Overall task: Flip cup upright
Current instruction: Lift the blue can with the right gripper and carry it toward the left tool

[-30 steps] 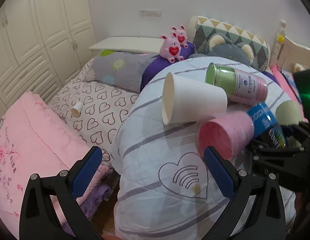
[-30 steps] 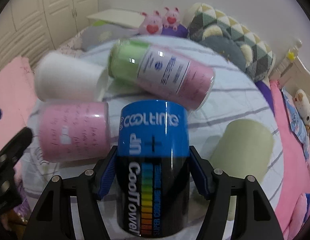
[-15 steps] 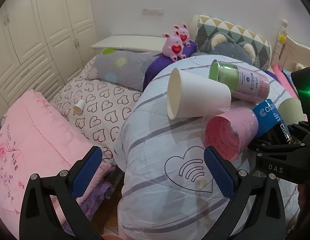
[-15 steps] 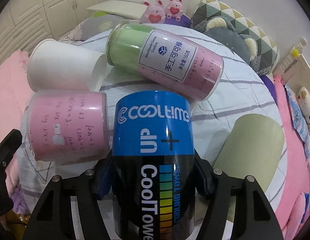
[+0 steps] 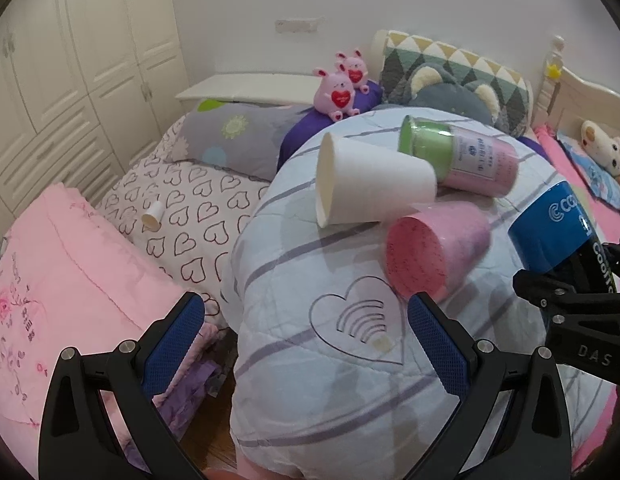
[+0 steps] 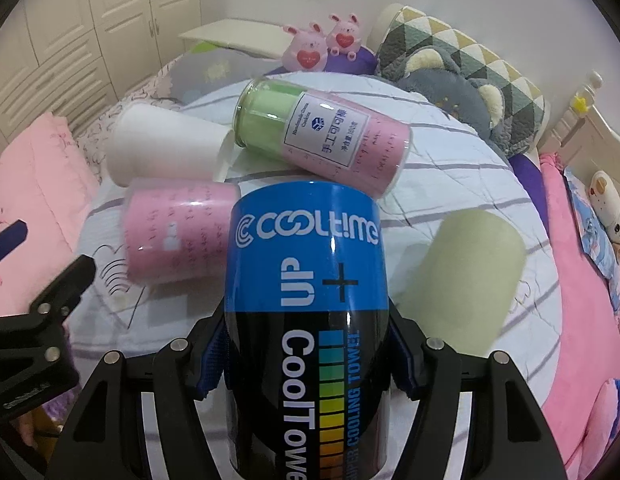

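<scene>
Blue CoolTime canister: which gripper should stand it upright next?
Right. The right gripper is already shut on the blue CoolTime canister, which lies along its fingers. The left gripper is open, holding nothing.

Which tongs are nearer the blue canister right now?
Right. The right tongs are shut on the blue canister, gripping its sides. The left tongs hang open to its left, nearer the pink cup.
</scene>
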